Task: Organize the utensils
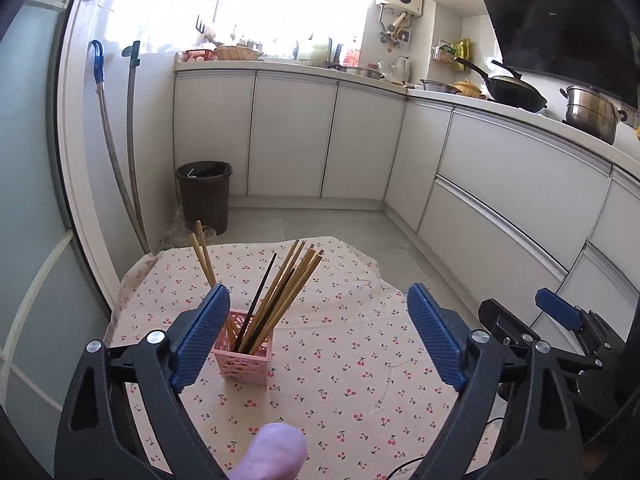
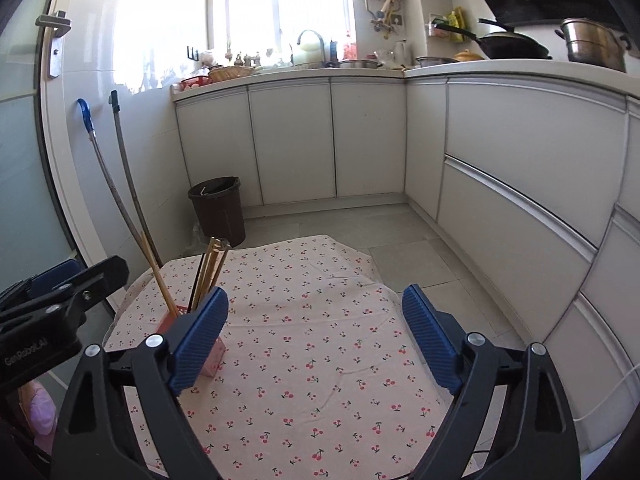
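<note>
Both grippers, left (image 1: 319,300) and right (image 2: 315,300), hover level, fingers spread wide.

light: bright daylight, window (image 1: 256,0) overexposed | focus: sharp | edges: strong fisheye bending, dark vignette

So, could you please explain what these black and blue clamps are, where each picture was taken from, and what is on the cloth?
Each picture comes from a fisheye camera mounted on a hand-held two-finger gripper, looking forward along its blue-padded fingers; a person holds one in each hand, and no robot arm is involved. The first shows the left gripper, the second the right gripper. Both are open and hold nothing. Each also appears at the edge of the other's picture. On the cherry-print tablecloth stands a pink holder with a bundle of chopsticks leaning in it, mostly wooden, at least one dark. Behind are kitchen cabinets and a brown bin on the floor.
</note>
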`<state>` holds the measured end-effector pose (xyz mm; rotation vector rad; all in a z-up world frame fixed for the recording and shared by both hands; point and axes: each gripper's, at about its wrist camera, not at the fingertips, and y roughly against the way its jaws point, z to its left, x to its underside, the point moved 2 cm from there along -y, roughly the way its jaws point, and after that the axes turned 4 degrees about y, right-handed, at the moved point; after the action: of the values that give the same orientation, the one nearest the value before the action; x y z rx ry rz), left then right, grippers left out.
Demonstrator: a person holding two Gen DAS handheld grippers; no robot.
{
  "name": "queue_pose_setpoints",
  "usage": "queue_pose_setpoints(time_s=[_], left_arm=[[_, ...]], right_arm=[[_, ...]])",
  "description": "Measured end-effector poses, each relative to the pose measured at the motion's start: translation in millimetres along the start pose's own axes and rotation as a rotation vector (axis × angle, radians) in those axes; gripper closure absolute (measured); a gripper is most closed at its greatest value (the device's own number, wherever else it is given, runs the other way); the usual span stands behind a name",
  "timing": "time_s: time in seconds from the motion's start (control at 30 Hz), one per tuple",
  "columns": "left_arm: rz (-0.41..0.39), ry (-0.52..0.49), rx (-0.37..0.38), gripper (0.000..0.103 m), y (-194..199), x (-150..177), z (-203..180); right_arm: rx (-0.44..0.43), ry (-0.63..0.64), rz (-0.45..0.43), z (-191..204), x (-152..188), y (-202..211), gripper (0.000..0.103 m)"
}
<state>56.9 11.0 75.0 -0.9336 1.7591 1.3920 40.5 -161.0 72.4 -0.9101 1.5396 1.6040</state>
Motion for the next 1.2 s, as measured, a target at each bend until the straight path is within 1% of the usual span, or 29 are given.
queue_pose_setpoints(time_s=[0.03, 0.1, 0.17, 0.23, 0.3, 0.37, 0.47, 0.53, 0.7, 0.97, 1.2], left_arm=[[-0.018, 0.0, -0.009, 0.008, 4, 1, 0], [-0.053, -0.011, -0.025, 0.007, 9, 3, -2], [-0.072, -0.024, -0.044, 0.007, 10, 4, -4], [-0.093, -0.026, -0.074, 0.007, 9, 7, -6], [-0.071, -0.046, -0.076, 0.007, 5, 10, -7], [-0.023, -0.068, -0.085, 0.007, 0, 16, -9], [0.01, -0.077, -0.094, 0.007, -8, 22, -12], [0.03, -0.088, -0.114, 0.007, -12, 27, -14], [0.049, -0.093, -0.14, 0.007, -18, 32, -14], [0.069, -0.079, -0.129, 0.007, -23, 31, -11], [0.069, -0.055, -0.139, 0.007, -23, 29, -4]], right_arm=[[0.02, 0.002, -0.005, -3, 2, 2, 0.01], [0.052, -0.003, -0.018, -7, 5, 7, 0.01], [0.096, -0.011, -0.023, -11, 7, 11, 0.01], [0.142, -0.016, -0.048, -14, 10, 17, 0.01], [0.183, 0.001, -0.071, -16, 13, 21, 0.009], [0.209, 0.023, -0.078, -15, 14, 20, 0.008], [0.202, 0.025, -0.053, -15, 17, 13, 0.007], [0.202, 0.013, -0.031, -18, 19, 9, 0.007], [0.196, -0.009, 0.004, -23, 22, 1, 0.007], [0.177, -0.026, 0.052, -21, 26, -10, 0.007], [0.176, -0.032, 0.058, -22, 29, -10, 0.007]])
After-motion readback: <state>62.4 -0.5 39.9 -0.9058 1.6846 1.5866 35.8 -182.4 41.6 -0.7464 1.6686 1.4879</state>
